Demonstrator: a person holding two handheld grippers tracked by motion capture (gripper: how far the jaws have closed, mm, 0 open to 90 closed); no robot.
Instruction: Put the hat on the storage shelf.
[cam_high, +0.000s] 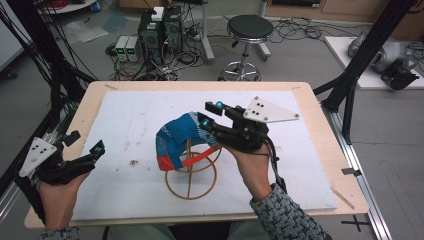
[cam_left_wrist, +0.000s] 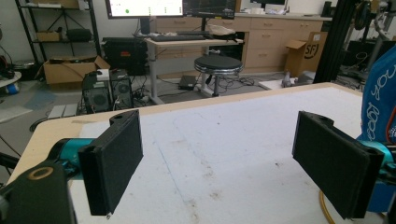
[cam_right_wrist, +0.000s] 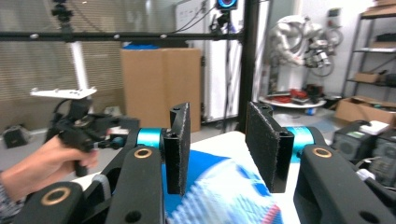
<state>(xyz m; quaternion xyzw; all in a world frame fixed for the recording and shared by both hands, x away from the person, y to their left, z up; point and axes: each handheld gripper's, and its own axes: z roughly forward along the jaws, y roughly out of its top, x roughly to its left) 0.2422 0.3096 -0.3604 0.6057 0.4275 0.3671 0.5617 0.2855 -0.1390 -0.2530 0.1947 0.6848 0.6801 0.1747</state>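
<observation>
Patterned sleeve cloth covers the person's right forearm at the near edge of the high view, and above it the right hand carries the right gripper (cam_high: 212, 114) over the middle of the worktop (cam_high: 125, 115). Its fingers (cam_right_wrist: 180, 144) stand apart with a clear gap between them, and the blue cloth bag (cam_high: 175, 140) lies just below and ahead of that gap; in the right gripper view the pads do not press on the cloth, which looks blurred there. The bag, blue with white lettering and a red-orange strip along its lower edge, is draped over the top of a wooden ring stand (cam_high: 192, 172) made of hoops and a thin upright rod, standing near the centre of the white sheet on the worktop.

At the near left, the left hand holds the left gripper (cam_high: 85, 150) low by the worktop's left edge, well apart from the bag. Its fingers (cam_left_wrist: 114, 163) are spread wide with bare white surface between them; the bag's blue edge shows at the far right of the left gripper view.

Beyond the worktop stand a black round stool (cam_high: 249, 30) and computer cases (cam_high: 160, 30) among cables on the floor.
</observation>
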